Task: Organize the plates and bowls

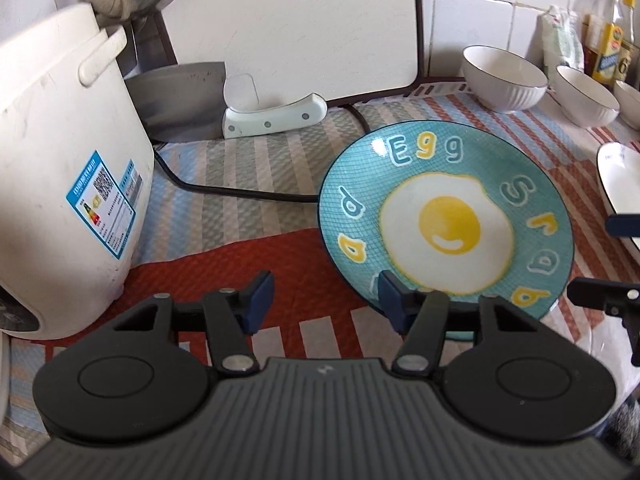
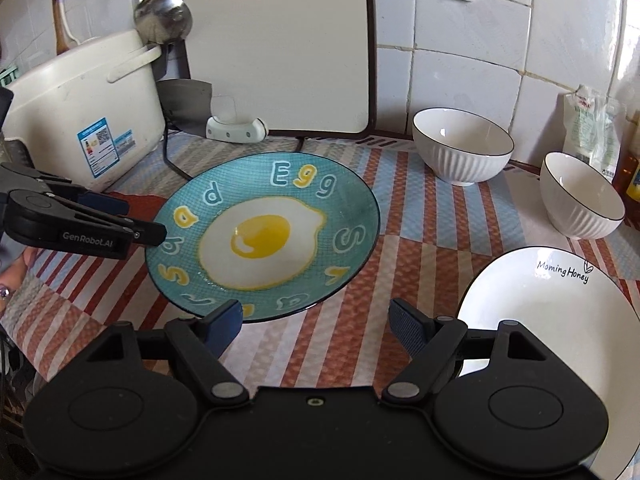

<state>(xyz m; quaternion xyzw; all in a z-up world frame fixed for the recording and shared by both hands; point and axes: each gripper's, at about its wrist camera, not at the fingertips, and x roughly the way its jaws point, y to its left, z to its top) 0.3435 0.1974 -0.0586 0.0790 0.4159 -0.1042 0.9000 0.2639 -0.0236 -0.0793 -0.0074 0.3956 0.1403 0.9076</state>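
Left wrist view: left tool (image 1: 326, 300) released, half-spread, its right pad at the egg plate (image 1: 446, 216) rim, plate at 1 o'clock on the worktop (image 1: 248, 184); right wrist view: right tool (image 2: 316, 322) released wide, plate at 11 o'clock, left tool nearer.

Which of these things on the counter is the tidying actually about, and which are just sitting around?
Part of the job:
egg plate
white plate
ribbed white bowls

Just lying about:
rice cooker
cleaver
cutting board
ladle
oil bottles
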